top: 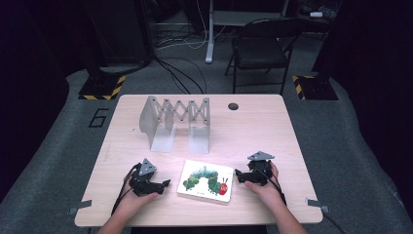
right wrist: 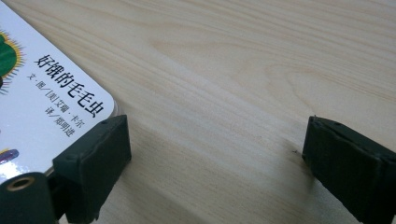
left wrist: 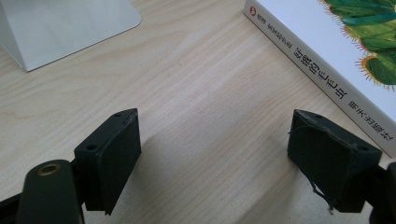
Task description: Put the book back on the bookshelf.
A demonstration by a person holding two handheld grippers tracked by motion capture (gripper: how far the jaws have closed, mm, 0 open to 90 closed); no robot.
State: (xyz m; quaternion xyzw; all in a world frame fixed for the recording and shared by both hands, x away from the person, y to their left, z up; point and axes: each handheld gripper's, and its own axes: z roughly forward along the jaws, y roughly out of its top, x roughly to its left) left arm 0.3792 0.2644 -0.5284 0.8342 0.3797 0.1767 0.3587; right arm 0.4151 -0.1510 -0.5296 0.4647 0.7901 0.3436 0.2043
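A white picture book (top: 206, 181) with a green caterpillar on its cover lies flat near the table's front edge, between the two hands. My left gripper (top: 165, 184) rests on the table just left of the book, open, with bare wood between its jaws; the book's spine (left wrist: 327, 70) runs along the upper right of the left gripper view. My right gripper (top: 237, 173) sits at the book's right edge, open. In the right gripper view its own midpoint (right wrist: 217, 149) is over bare wood and the book's corner (right wrist: 56, 102) lies beside the left jaw.
A grey metal expanding book rack (top: 175, 122) stands at the back left of the wooden table (top: 253, 131); its base plate (left wrist: 70, 23) is seen in the left gripper view. A round hole (top: 233, 106) sits near the far edge. A folding chair (top: 260, 48) stands beyond the table.
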